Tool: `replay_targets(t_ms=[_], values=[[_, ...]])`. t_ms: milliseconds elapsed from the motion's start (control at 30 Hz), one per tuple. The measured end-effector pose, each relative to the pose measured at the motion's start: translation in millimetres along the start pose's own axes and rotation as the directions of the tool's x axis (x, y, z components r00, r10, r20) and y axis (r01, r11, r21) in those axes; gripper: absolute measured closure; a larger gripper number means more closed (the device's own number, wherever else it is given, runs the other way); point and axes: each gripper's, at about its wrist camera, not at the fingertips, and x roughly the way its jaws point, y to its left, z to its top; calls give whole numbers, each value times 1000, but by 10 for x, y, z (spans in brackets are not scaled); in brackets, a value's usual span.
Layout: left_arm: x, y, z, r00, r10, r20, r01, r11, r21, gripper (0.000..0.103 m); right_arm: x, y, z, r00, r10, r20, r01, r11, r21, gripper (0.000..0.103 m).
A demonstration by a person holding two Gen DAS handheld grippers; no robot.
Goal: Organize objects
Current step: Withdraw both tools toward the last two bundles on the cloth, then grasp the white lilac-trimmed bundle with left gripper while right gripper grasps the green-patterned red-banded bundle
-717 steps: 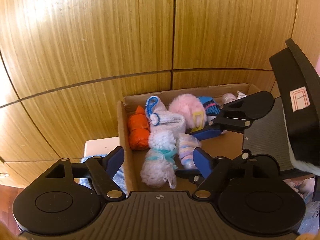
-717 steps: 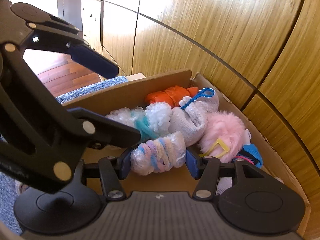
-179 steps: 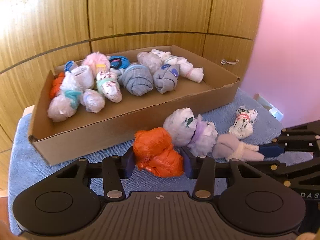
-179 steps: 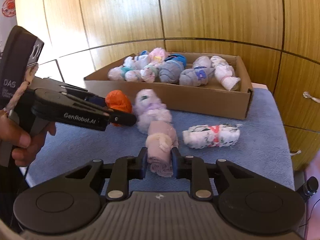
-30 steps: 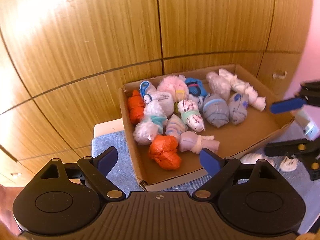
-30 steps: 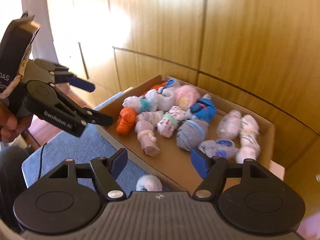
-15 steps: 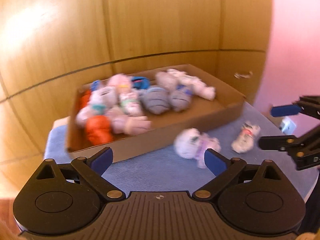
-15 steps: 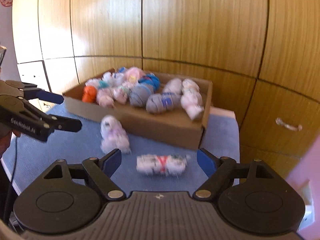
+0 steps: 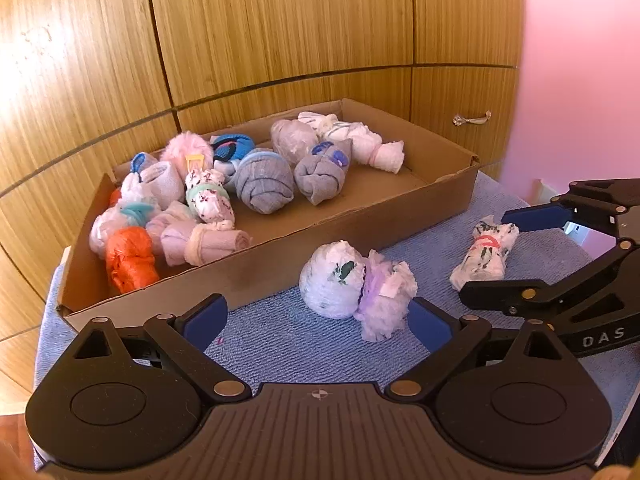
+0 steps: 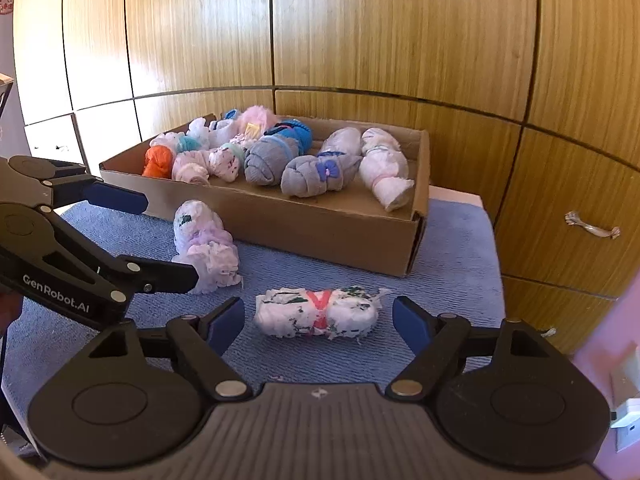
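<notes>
Jaws wide on both my grippers. Left gripper (image 9: 316, 316) brackets lilac-tied bundle (image 9: 354, 286) at 12 o'clock; right gripper (image 10: 314, 326) brackets red-tied bundle (image 10: 318, 314). Close mid-body, lift clear over cardboard box (image 10: 340, 236) wall.

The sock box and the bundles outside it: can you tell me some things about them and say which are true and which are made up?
1. Two bundles lie outside the cardboard box on the blue cloth. True.
2. The right tool is squeezing the bundle with the red band. False: it is open, with the bundle lying between its fingers, untouched.
3. An orange bundle sits inside the box. True.
4. The left tool is shut. False: it is open, facing the white and purple bundle.
5. The box is empty. False: it holds many rolled bundles, such as the grey roll.
</notes>
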Motion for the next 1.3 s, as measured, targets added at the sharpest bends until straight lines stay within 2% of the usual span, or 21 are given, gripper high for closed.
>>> replay_targets(t_ms=[167, 400, 667, 767, 933, 1100, 1300], values=[[17, -13, 3, 1000, -11, 5, 11, 1000, 14, 5, 68, -12, -13, 1000, 0, -18, 0, 1000, 25, 38], [43, -105, 9, 999, -40, 12, 40, 999, 27, 4, -58, -49, -38, 1000, 18, 17, -19, 999, 51, 40], [113, -157, 39, 999, -44, 8, 44, 999, 27, 5, -229, -159, -94, 999, -8, 41, 5, 998, 70, 39], [128, -143, 68, 999, -45, 11, 45, 999, 22, 8, -274, -195, -107, 999, -14, 47, 10, 997, 76, 39], [223, -106, 82, 997, -77, -20, 77, 997, -1, 25, -308, -192, -118, 998, -12, 54, 7, 997, 76, 39], [276, -82, 77, 994, -110, -30, 109, 994, -19, 34, -296, -183, -118, 998, -7, 55, 2, 997, 76, 39], [205, -43, 87, 993, -115, -23, 115, 993, -31, 37, -338, -177, -99, 998, -8, 58, 3, 997, 73, 39]])
